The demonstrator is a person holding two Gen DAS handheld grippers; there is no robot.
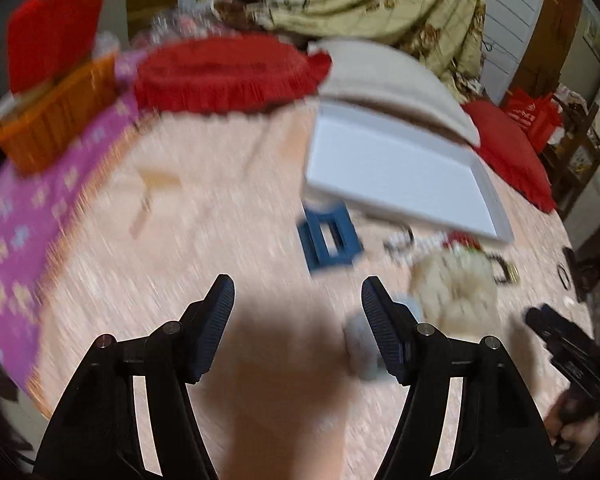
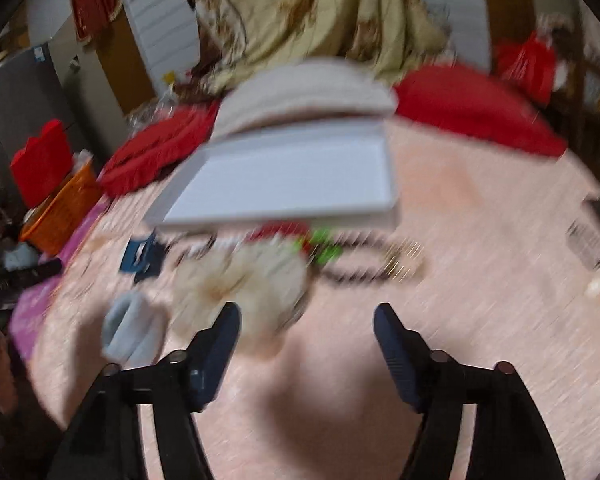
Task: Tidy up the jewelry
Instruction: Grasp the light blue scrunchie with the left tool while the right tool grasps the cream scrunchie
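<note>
**Both grippers spread wide above a blurred spread of jewelry**

Black jaws of the left gripper [image 1: 298,308] stand wide apart with nothing between them, hanging over the pale pink textured cloth [image 1: 220,240] that covers the counter. Jaws of the right gripper [image 2: 307,326] are likewise wide apart and hold nothing; the left view shows this gripper low at its right edge [image 1: 556,340]. Both views are smeared by motion, so fine detail is lost.

Just beside the left gripper's right jaw lies a small pale grey-blue padded piece [image 1: 364,344], seen at lower left in the right view [image 2: 132,332]. Next to it sits a fluffy cream pompom-like ornament [image 1: 456,284], which lies just beyond the right gripper's left jaw [image 2: 240,280]. A dark beaded strand with a gold end [image 2: 376,260] trails to the right of the ornament, near some red and green bits [image 2: 300,240] too blurred to name. A dark blue rectangular frame-like clip [image 1: 328,240] rests a little farther on.

Beyond these lies the open flat white box [image 1: 400,176], its beige lid [image 1: 392,84] raised behind. Red frilled cushions [image 1: 224,72] and an orange plastic basket [image 1: 56,120] sit at the far side.
</note>
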